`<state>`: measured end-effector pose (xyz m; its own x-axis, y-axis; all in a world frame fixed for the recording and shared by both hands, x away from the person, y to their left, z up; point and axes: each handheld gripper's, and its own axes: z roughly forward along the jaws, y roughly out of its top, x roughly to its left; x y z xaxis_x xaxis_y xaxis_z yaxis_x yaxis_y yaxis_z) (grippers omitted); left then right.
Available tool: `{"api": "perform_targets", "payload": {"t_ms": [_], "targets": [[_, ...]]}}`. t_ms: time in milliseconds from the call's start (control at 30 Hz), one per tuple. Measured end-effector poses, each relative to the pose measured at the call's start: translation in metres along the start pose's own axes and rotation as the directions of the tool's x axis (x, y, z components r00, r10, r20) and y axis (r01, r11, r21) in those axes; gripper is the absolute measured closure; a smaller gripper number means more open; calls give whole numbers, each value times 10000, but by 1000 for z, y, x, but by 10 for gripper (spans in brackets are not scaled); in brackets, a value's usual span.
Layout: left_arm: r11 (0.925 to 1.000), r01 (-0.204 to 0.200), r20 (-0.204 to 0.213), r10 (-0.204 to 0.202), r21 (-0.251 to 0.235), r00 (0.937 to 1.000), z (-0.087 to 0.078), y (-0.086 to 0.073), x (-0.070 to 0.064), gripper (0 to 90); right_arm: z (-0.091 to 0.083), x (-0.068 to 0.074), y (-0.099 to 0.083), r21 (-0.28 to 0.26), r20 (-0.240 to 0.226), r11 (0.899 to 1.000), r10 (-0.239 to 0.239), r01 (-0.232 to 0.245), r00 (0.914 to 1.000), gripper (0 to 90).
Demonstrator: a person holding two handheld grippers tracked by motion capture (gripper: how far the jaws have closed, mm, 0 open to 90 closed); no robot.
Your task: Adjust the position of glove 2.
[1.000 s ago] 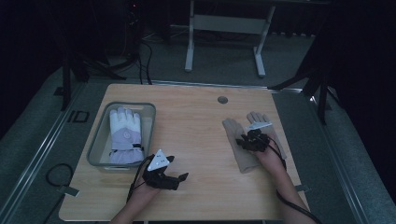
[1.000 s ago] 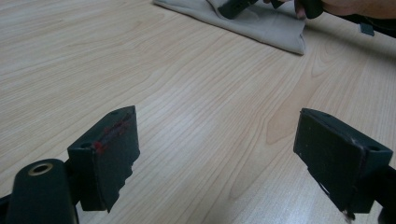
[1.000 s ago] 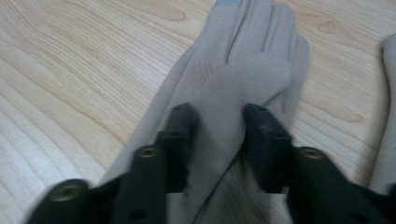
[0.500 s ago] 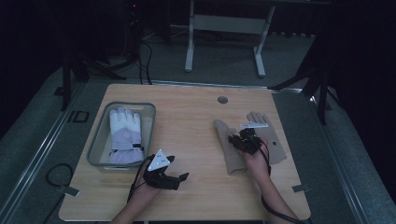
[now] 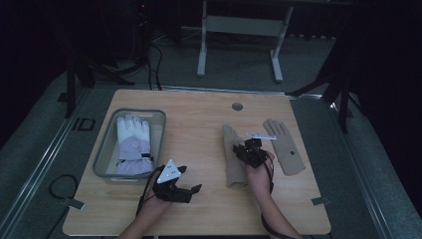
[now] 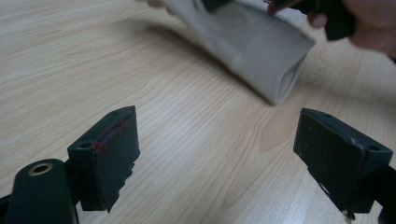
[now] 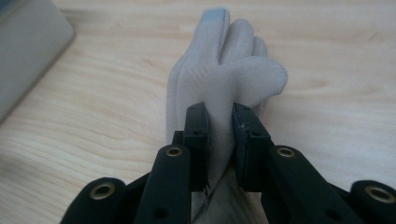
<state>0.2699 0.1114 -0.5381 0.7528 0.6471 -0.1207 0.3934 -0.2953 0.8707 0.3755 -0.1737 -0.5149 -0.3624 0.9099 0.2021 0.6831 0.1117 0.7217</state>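
We see right tongs (image 7: 219,126) pinching a fold of beige glove (image 7: 224,74); left tongs (image 6: 229,154) gape empty over table (image 6: 187,116), glove's cuff just ahead

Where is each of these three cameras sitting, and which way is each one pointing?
High view: above the person's side, looking forward and down on the table; forearms, left gripper, right gripper.
Left gripper view: on the left gripper, facing across the table; open jaws.
Right gripper view: on the right gripper, facing along the beige glove; jaws pinching it.
Shared: that glove shows in all three.
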Motion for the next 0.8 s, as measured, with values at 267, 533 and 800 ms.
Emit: {"api": "perform_targets", "payload": {"t_ms": [267, 533, 800], "targets": [[10000, -36, 51, 36, 73, 10000, 1, -1, 0, 143, 22, 0, -26, 490, 225, 9986, -202, 190, 9995, 684], [10000, -48, 68, 48, 75, 10000, 1, -2, -1, 143, 13, 1, -22, 401, 145, 9972, -635, 629, 9979, 600], [9999, -59, 62, 58, 90, 10000, 2, -3, 0, 143, -13, -18, -10, -89, 214, 9834, -1808, 1811, 9833, 529]]}}
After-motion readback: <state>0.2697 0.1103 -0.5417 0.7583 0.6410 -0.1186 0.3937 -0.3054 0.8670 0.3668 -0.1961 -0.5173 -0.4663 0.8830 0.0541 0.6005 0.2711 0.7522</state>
